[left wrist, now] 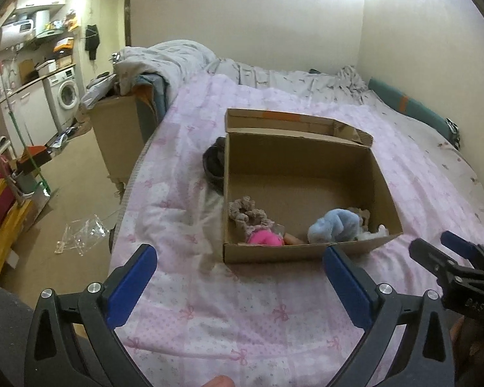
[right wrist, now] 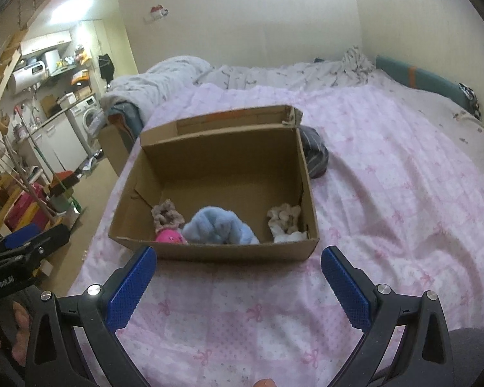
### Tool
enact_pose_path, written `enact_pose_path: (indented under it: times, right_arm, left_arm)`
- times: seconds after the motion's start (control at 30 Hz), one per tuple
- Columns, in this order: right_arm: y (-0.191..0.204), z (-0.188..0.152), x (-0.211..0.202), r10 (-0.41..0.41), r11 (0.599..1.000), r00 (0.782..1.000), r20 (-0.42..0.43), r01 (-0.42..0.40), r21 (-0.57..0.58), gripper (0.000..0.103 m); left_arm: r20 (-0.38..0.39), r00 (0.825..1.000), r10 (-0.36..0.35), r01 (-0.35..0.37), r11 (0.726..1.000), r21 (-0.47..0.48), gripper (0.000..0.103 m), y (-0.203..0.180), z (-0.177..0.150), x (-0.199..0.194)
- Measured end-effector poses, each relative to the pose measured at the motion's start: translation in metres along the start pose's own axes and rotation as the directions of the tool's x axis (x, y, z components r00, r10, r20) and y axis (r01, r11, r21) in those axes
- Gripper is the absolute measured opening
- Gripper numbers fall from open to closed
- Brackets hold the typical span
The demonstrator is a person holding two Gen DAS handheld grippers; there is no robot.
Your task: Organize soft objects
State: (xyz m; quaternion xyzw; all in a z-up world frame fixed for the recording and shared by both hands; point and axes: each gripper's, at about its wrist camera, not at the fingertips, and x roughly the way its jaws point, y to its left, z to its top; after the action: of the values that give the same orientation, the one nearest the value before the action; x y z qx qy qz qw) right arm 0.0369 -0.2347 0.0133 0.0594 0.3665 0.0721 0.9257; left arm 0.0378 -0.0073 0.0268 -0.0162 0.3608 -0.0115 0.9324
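Cardboard box [right wrist: 209,251] sits on the bed [right wrist: 387,193], soft toys [right wrist: 219,229] heaped at its 6 o'clock wall. Left hand-held gripper [left wrist: 238,277] and right hand-held gripper [right wrist: 238,277] both spread wide, empty, near the box.

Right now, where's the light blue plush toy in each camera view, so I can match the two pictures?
Left wrist view: the light blue plush toy lies in the cardboard box's near right part, just above the left gripper's right finger.
Right wrist view: the same toy sits at the box's near wall, about the middle, left of picture centre.
Shared landmark: the pink toy, immediately left of it in both.
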Motion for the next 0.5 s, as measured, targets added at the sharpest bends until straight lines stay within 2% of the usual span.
enact_pose_path:
  times: [0.5]
  right_arm:
    - [0.0031, -0.002, 0.0034, -0.017, 1.0, 1.0, -0.009, 0.017, -0.011, 0.103]
  left_arm:
    - [-0.007, 1.0, -0.008, 0.008, 1.0, 0.001, 0.103, -0.0031, 0.0008, 0.0004]
